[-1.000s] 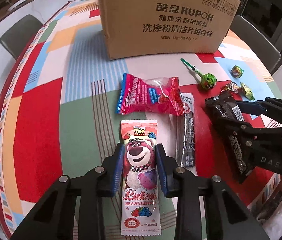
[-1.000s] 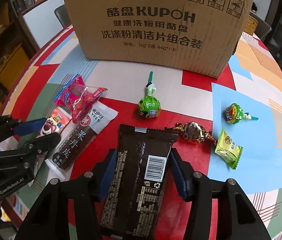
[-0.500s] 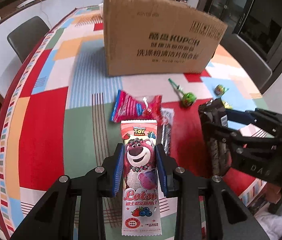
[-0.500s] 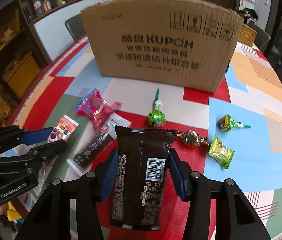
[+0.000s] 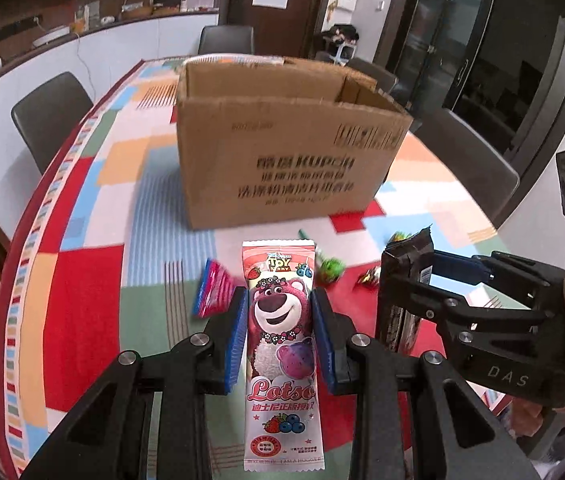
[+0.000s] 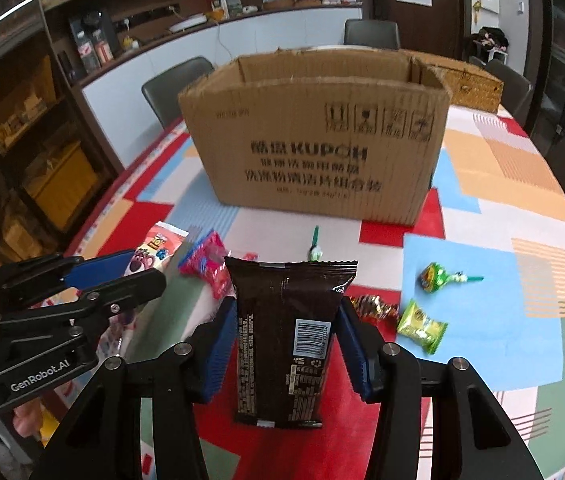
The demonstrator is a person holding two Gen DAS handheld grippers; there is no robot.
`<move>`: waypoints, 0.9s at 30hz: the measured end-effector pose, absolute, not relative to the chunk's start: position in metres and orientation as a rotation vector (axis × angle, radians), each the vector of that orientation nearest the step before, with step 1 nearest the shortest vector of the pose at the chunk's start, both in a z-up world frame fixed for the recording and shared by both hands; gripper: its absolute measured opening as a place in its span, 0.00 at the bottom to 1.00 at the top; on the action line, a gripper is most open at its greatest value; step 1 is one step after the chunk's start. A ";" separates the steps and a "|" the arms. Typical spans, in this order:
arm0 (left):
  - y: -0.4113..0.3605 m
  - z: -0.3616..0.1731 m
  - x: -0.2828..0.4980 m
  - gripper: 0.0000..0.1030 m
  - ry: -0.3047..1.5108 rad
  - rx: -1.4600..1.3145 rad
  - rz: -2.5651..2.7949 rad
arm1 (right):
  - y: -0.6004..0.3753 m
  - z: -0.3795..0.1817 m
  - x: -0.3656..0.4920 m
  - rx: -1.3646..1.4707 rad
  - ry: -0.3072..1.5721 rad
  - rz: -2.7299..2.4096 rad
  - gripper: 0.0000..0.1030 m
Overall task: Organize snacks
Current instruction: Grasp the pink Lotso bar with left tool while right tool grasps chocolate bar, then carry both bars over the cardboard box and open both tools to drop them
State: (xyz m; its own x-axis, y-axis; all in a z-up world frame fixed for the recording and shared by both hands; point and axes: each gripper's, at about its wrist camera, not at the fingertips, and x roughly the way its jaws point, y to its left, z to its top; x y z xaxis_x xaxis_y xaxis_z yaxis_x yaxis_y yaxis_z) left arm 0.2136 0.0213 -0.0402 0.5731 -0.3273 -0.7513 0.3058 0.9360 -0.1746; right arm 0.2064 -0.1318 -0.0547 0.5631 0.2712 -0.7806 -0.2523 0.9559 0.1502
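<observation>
- Gripping the pink Lotso bar (image 5: pixel 280 340) across its narrow width, the left gripper (image 5: pixel 280 340) had its jaws closed on it at lower centre of the left wrist view, the bar's long axis running straight up the frame.
- The right gripper (image 6: pixel 287 340) likewise held the dark brown packet (image 6: pixel 287 332) lengthwise, jaws clamped on its sides.
- Loose sweets lay beyond on the desk (image 6: pixel 462 240): a pink packet (image 6: pixel 208 266), a green lollipop (image 6: pixel 436 277), a green sachet (image 6: pixel 422 326).
- Farthest, upper centre in both views, stood the open cardboard box (image 6: pixel 314 148), dead ahead of both snacks; neither hand looked clearly nearer.
</observation>
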 end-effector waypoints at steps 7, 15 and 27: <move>0.014 -0.011 0.221 0.30 0.801 -0.032 -0.383 | -0.143 -0.026 0.210 0.040 0.830 0.285 0.49; 0.012 0.019 0.228 0.30 0.710 -0.019 -0.371 | -0.150 0.005 0.218 0.034 0.734 0.265 0.49; 0.010 0.069 0.253 0.30 0.583 -0.008 -0.351 | -0.157 0.055 0.242 0.044 0.584 0.246 0.49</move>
